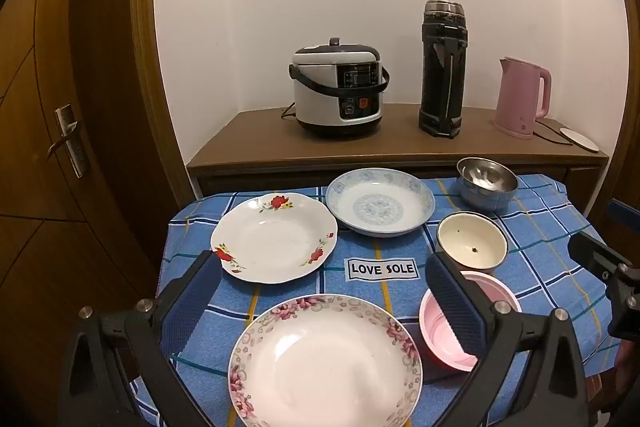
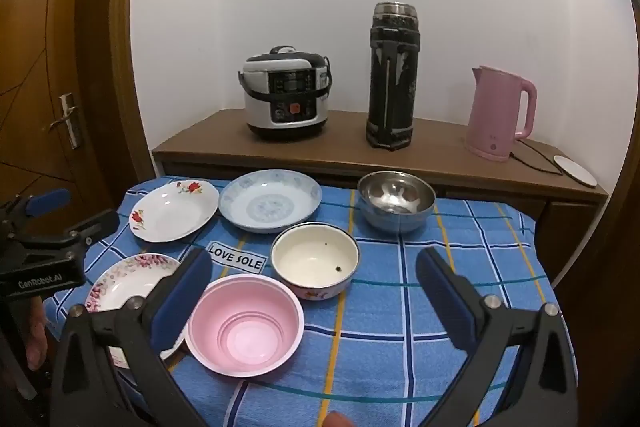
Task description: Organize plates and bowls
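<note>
On the blue checked tablecloth (image 1: 400,291) lie three plates: a pink-flowered one (image 1: 326,359) nearest, a red-flowered one (image 1: 274,237) and a blue-patterned one (image 1: 380,201). To their right stand a pink bowl (image 2: 244,323), a cream enamel bowl (image 2: 316,261) and a steel bowl (image 2: 396,201). My left gripper (image 1: 322,267) hovers open over the pink-flowered plate and holds nothing. Above the pink and cream bowls my right gripper (image 2: 314,259) is also open and empty. Each gripper shows at the edge of the other's view.
Behind the table a wooden sideboard (image 1: 400,147) carries a rice cooker (image 1: 338,87), a black thermos (image 1: 444,67), a pink kettle (image 1: 522,97) and a round coaster (image 1: 580,139). A wooden door (image 1: 60,147) with a handle is at the left. A fingertip (image 2: 338,419) shows at the bottom edge.
</note>
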`<move>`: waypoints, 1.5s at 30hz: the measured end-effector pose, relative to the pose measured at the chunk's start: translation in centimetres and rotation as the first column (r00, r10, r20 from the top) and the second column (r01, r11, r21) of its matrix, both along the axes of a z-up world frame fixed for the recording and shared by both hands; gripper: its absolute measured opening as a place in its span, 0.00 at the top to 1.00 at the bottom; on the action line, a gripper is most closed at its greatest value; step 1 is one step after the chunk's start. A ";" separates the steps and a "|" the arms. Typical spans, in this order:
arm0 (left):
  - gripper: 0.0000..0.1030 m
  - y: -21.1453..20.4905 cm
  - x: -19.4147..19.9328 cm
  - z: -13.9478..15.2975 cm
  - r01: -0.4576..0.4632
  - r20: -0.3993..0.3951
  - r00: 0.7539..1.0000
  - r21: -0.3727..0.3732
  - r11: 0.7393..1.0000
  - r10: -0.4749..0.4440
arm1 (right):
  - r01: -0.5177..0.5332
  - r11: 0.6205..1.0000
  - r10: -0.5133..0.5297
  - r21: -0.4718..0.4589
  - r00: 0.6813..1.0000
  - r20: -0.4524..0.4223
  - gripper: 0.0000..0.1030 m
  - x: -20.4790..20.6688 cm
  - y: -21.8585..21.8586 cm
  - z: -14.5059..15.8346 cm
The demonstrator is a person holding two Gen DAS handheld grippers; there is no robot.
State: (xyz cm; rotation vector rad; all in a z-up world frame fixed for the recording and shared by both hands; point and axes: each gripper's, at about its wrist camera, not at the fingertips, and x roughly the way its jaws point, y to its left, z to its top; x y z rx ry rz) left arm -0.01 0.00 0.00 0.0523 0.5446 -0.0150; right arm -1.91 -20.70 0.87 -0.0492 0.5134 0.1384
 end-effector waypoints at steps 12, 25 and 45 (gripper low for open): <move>0.00 0.0 0.0 -0.2 0.000 0.002 1.000 0.001 1.000 0.000 | 0.000 1.000 0.000 -0.002 1.000 -0.013 0.00 0.5 0.0 -0.4; 0.00 0.1 0.2 -0.4 -0.001 0.001 1.000 0.000 1.000 0.001 | 0.051 0.999 -0.051 -0.014 0.999 -0.016 0.00 1.1 -0.1 -1.0; 0.00 0.6 1.0 -1.7 -0.008 -0.071 0.997 0.000 1.000 0.008 | 0.041 0.999 -0.041 0.003 0.999 -0.029 0.01 1.8 0.0 -1.6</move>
